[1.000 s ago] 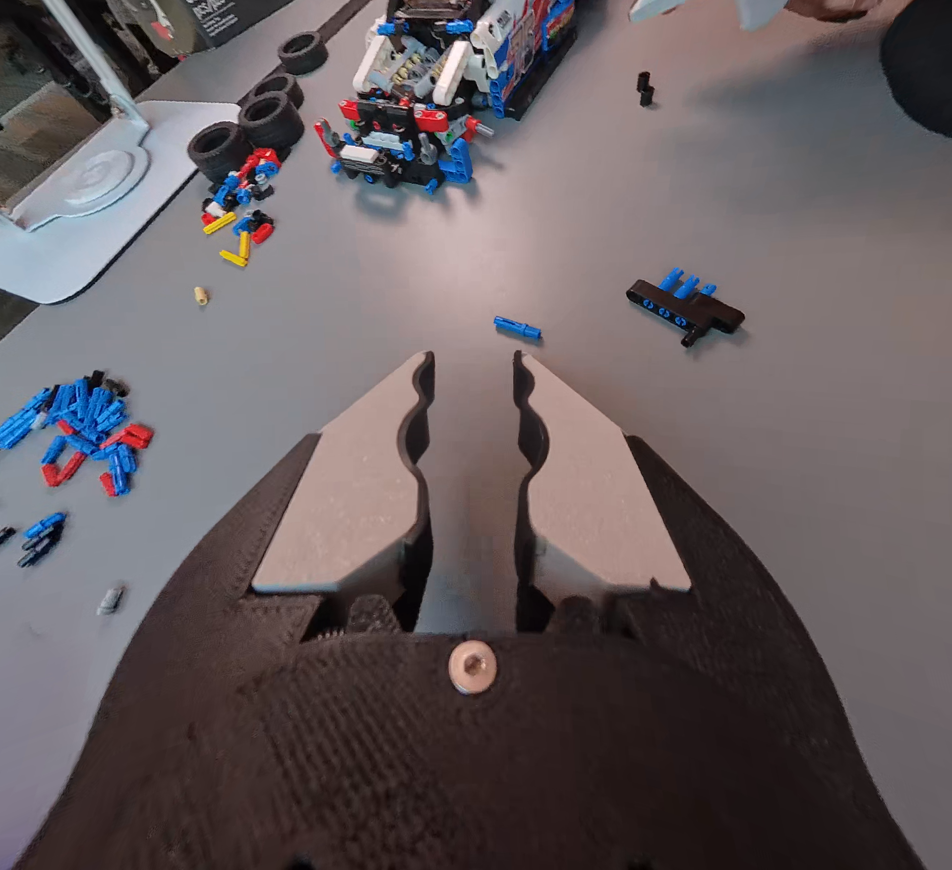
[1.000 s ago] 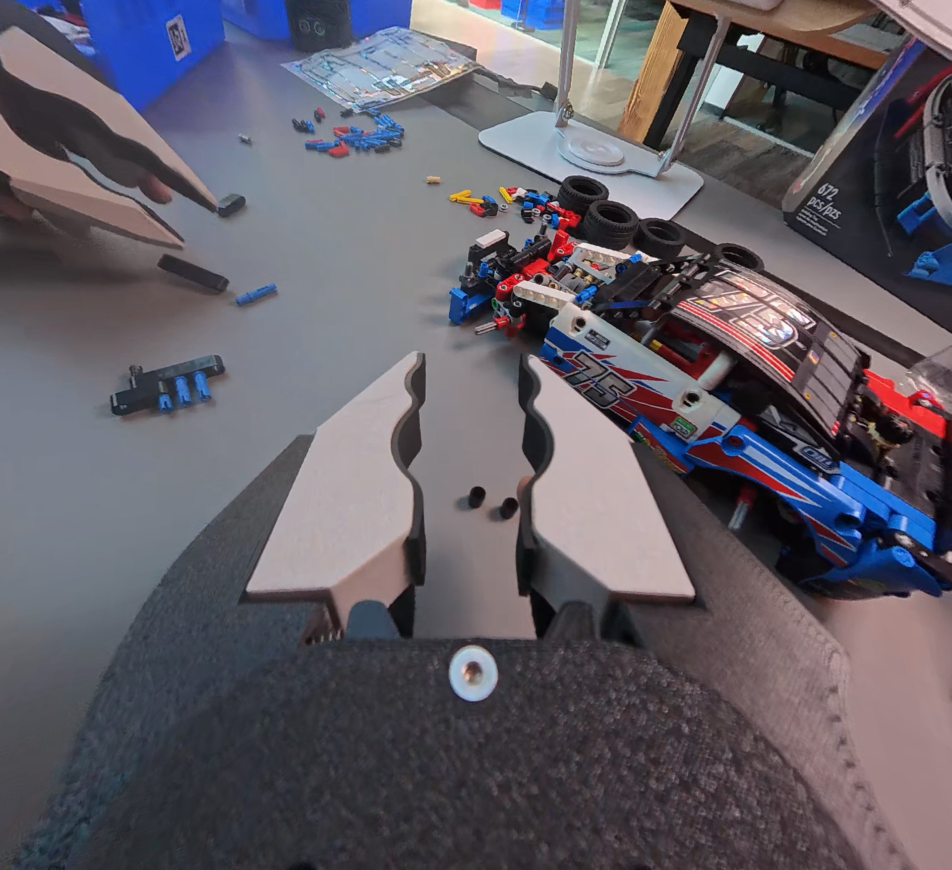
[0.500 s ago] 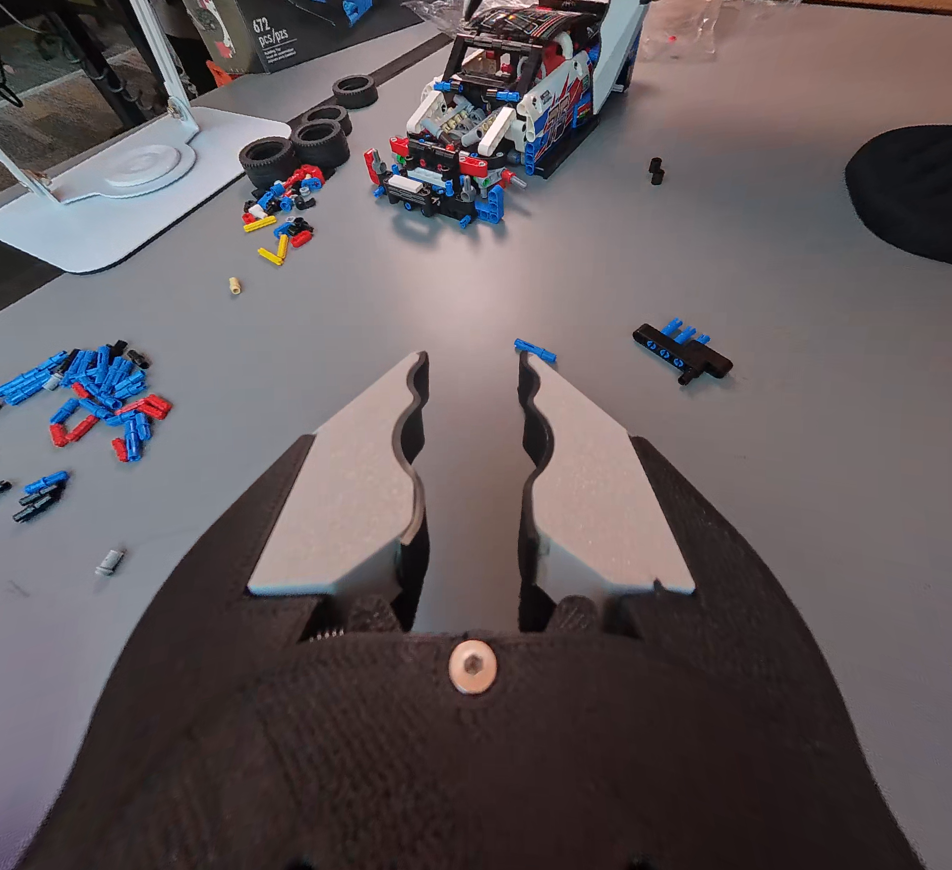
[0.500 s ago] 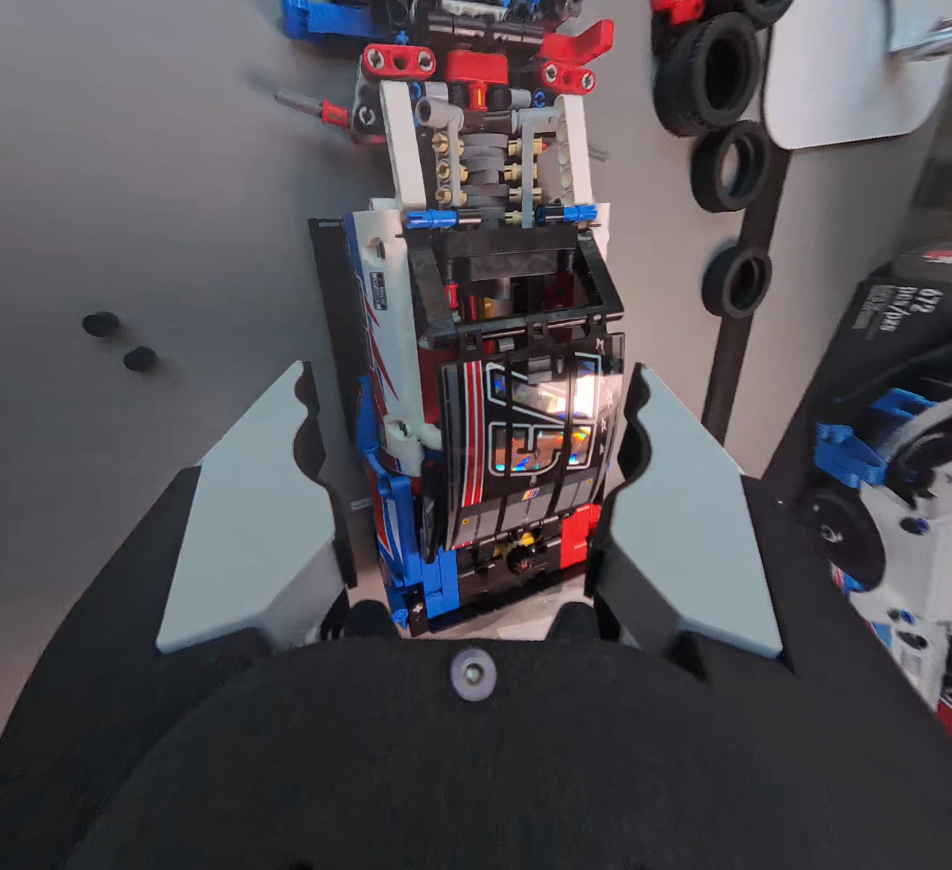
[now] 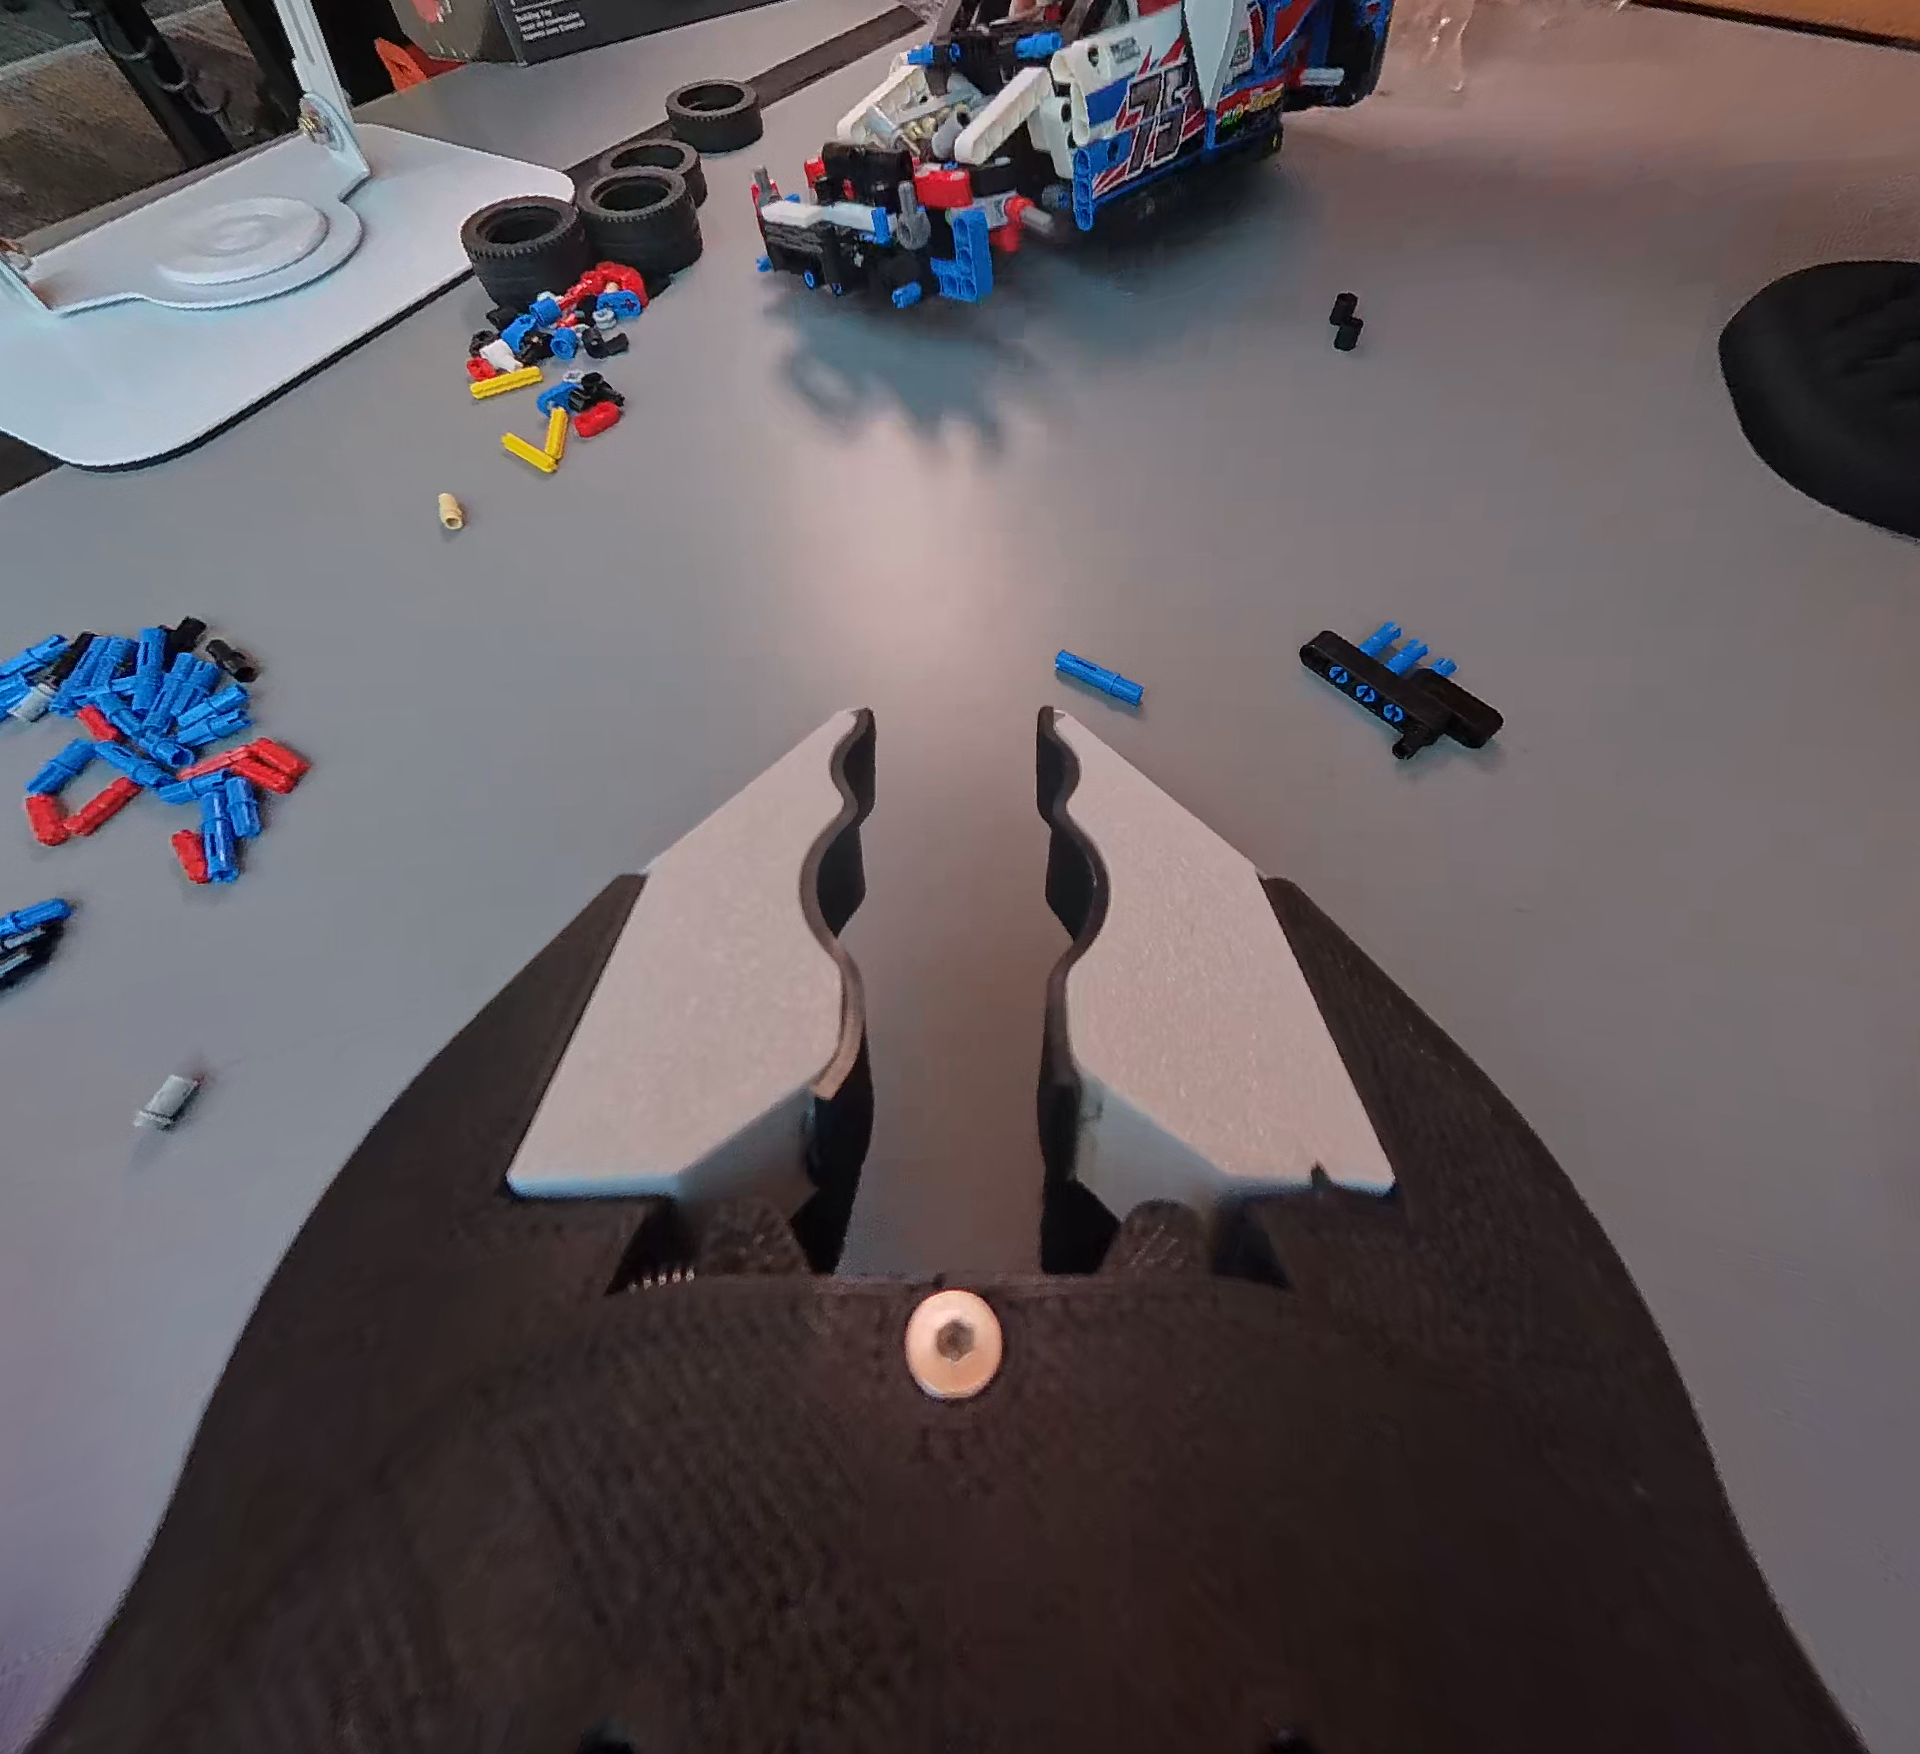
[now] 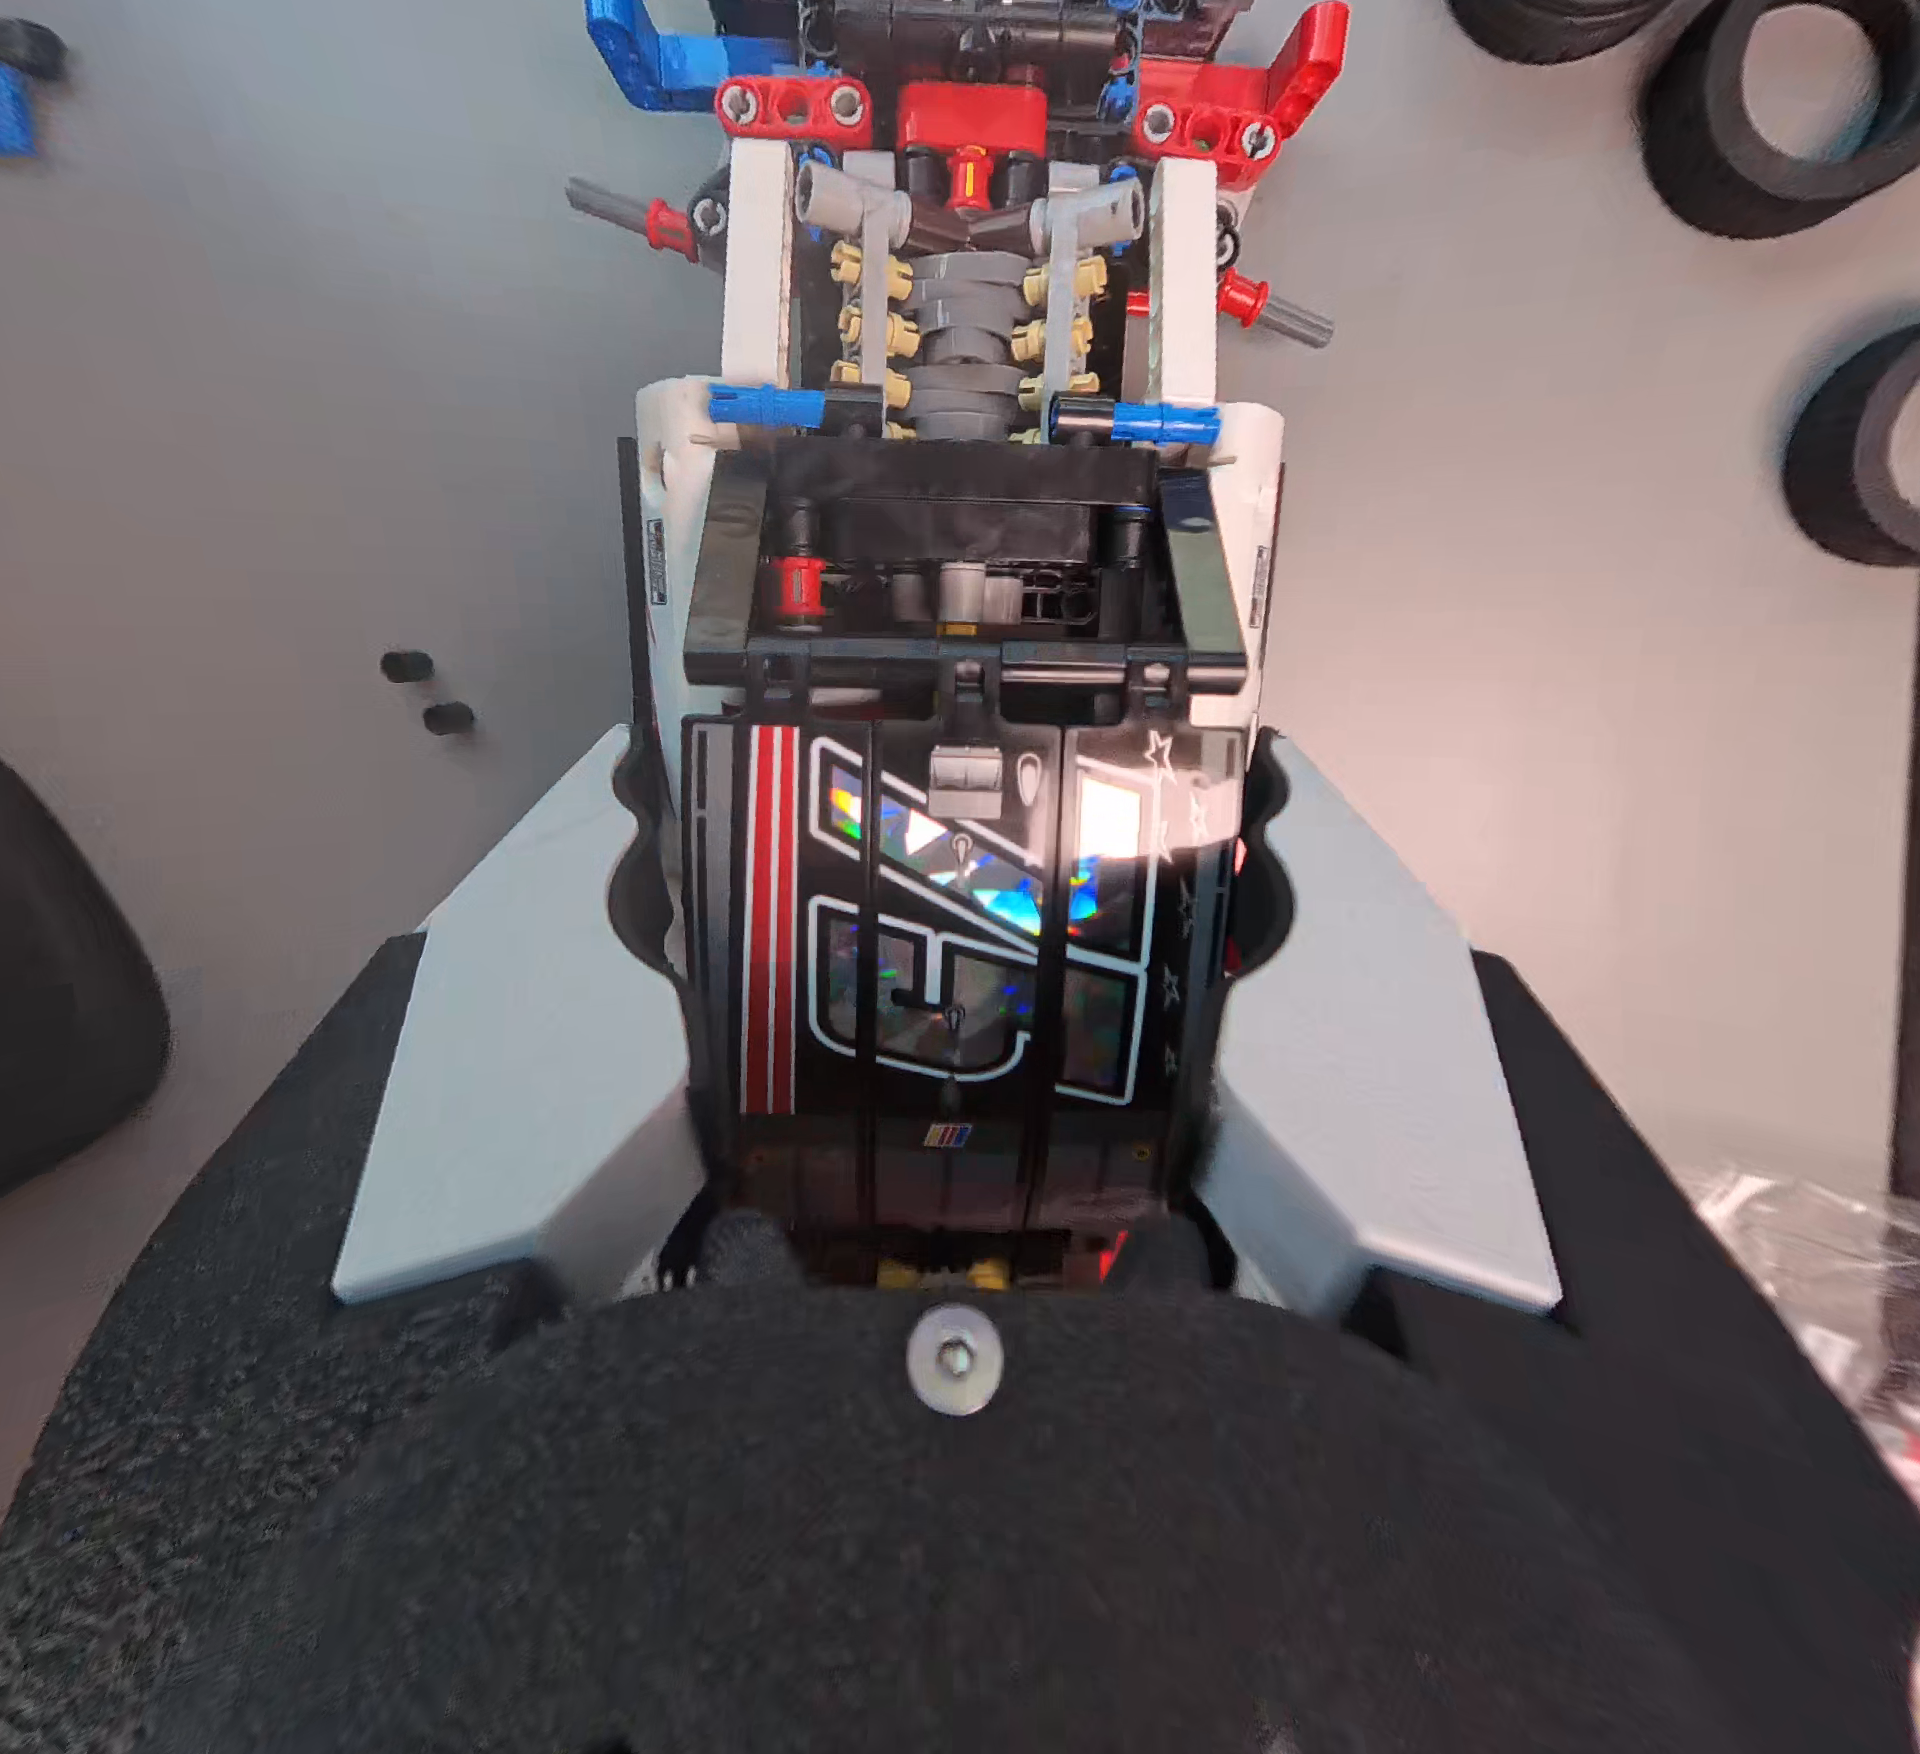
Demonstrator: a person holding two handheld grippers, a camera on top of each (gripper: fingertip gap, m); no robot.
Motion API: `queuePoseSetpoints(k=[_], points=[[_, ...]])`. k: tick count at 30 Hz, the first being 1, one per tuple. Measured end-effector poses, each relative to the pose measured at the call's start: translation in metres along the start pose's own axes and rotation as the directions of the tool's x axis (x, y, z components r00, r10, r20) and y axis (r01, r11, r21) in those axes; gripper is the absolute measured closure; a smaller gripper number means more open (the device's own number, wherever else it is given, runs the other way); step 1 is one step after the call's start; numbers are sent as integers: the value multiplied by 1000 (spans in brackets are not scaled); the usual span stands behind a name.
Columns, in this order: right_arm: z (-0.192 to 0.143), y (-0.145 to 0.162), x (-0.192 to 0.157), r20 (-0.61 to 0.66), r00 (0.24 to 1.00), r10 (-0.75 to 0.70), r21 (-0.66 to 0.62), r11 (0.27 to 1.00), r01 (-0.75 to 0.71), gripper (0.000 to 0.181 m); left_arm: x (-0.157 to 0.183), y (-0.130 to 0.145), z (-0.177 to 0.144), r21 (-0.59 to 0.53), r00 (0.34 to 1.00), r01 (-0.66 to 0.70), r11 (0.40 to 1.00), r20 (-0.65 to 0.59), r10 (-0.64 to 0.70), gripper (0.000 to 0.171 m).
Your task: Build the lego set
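One car (image 6: 961,915) gripped by the right gripper (image 6: 956,769); left gripper (image 5: 956,728) fingers apart, empty; four tyres (image 5: 634,213).

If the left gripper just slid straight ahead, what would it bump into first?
Probably nothing soon. The left gripper points along bare table; the loose blue pin lies just right of that line. Farther on sits the lego car, though depth is hard to judge.
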State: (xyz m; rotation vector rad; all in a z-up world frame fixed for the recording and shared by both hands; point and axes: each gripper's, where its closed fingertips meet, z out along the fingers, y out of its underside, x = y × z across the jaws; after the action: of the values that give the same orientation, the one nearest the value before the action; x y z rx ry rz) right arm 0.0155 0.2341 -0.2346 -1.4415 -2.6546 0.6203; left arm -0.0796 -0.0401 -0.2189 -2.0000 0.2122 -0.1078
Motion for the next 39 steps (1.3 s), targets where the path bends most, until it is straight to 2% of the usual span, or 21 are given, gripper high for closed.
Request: queuePoseSetpoints(k=[4,8,10,14,18,24,29,32,34,37,39], points=[[-18,1,-10,159,981,109,154,979,-134,73,0,1,1,-8,1000,5,1000,-2,-5,142],[-42,-8,-16,327,932,154,279,927,-251,73,-3,0,1,1,999,33,999,-3,-33,142],[-53,-12,-12,356,921,161,325,902,-284,73,-3,0,0,3,999,39,999,-4,-39,142],[-53,-15,-4,271,953,135,312,924,-220,74,-8,0,2,2,999,45,999,27,-45,138],[-36,-18,-5,212,972,100,244,958,-152,74,-14,0,2,2,995,63,998,77,-63,128],[-1,-10,-3,54,999,4,35,999,-5,74,-17,-3,-2,18,993,47,999,109,-48,124],[10,-4,-2,-102,984,-147,-113,984,135,75,-15,-8,-5,33,994,29,999,107,-32,124],[6,-10,0,-197,961,-194,-133,976,170,80,-13,-13,-8,45,993,9,999,113,-14,123],[0,-12,-3,-249,945,-213,-146,973,180,76,-13,-17,-11,59,992,-3,998,124,-4,123],[-18,-31,-16,-309,937,-164,-28,986,163,82,-25,-25,-26,52,980,-63,997,194,52,121],[-33,-43,-28,-356,927,-121,75,985,158,87,-46,-32,-51,22,956,-101,995,279,91,119]])
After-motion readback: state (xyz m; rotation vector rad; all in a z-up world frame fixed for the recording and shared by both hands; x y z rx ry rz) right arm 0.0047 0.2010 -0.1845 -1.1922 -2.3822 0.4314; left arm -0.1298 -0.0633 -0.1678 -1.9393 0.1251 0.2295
